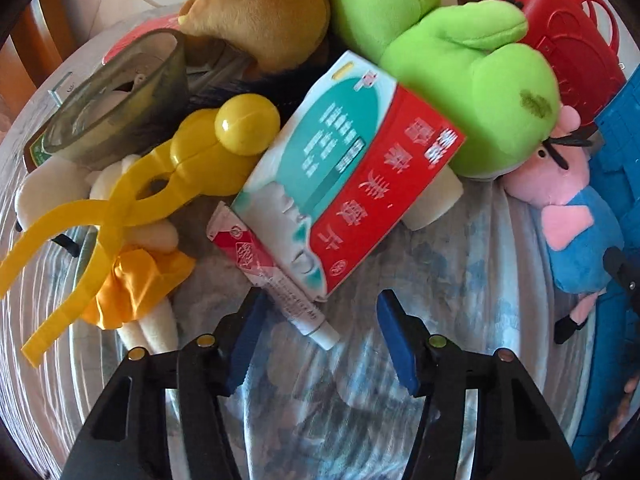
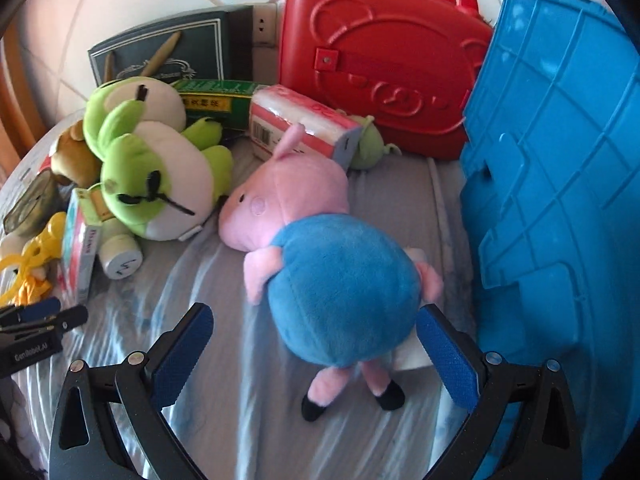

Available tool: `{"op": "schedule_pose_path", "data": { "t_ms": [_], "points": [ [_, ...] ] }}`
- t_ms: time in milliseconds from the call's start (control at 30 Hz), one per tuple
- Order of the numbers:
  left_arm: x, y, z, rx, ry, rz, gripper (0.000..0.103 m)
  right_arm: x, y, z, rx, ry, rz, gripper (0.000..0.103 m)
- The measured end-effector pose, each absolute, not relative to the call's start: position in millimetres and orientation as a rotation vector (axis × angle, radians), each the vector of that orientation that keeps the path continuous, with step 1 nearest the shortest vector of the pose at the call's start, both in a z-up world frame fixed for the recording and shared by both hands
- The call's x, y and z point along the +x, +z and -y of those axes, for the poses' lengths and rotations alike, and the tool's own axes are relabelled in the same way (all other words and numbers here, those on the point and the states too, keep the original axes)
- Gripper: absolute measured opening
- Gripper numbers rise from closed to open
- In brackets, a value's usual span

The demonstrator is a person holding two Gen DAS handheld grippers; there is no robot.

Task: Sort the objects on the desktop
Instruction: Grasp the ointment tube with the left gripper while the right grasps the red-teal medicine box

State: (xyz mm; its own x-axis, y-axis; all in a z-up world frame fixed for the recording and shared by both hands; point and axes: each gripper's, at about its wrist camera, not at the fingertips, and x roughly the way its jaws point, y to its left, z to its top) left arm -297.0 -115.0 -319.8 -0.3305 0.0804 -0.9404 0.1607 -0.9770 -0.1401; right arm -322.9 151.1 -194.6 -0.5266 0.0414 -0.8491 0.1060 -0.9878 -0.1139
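My left gripper [image 1: 322,296] points down at a cloth-covered table, open. The cap end of a red-and-white ointment tube [image 1: 260,264] lies between its blue pads without touching them. A teal-and-red medicine box [image 1: 348,168] rests tilted on the tube, against a green frog plush [image 1: 480,92]. My right gripper [image 2: 316,310] is open around the blue body of a pink pig plush [image 2: 340,288]. The right pad is close beside the plush and the left pad stands apart from it.
Yellow plastic tongs [image 1: 132,196], a glass cup [image 1: 120,100], a brown bear plush [image 1: 260,12] and a white plush in an orange dress [image 1: 132,284] crowd the left. A red case [image 2: 380,60], a tissue pack [image 2: 300,124] and a blue bin [image 2: 552,160] stand behind and right.
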Motion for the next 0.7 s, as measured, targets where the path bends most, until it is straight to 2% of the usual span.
{"op": "schedule_pose_path", "data": {
  "t_ms": [67,133,200,300,433,533,700],
  "points": [
    [-297,-321,115,1.758,-2.528,-0.261,0.056,-333,-206,-151,1.529,-2.690,-0.261,0.103],
    [-295,-321,118,1.741,-2.551,-0.207,0.046,-342,-217,-150,1.551,-2.691,-0.307,0.103],
    [-291,-322,123,1.740,-2.572,-0.154,0.028,-348,-225,-148,1.565,-2.710,-0.369,0.103],
    [-282,-323,135,1.736,-2.586,-0.130,0.017,-351,-230,-147,1.577,-2.720,-0.433,0.103],
    [-269,-325,156,1.739,-2.541,-0.161,0.013,-342,-228,-148,1.612,-2.715,-0.437,0.083],
    [-258,-325,165,1.756,-2.548,-0.201,0.013,-327,-215,-142,1.619,-2.654,-0.333,0.080],
    [-248,-315,161,1.751,-2.592,-0.208,0.013,-299,-200,-129,1.601,-2.547,-0.294,0.081]
  ]
}}
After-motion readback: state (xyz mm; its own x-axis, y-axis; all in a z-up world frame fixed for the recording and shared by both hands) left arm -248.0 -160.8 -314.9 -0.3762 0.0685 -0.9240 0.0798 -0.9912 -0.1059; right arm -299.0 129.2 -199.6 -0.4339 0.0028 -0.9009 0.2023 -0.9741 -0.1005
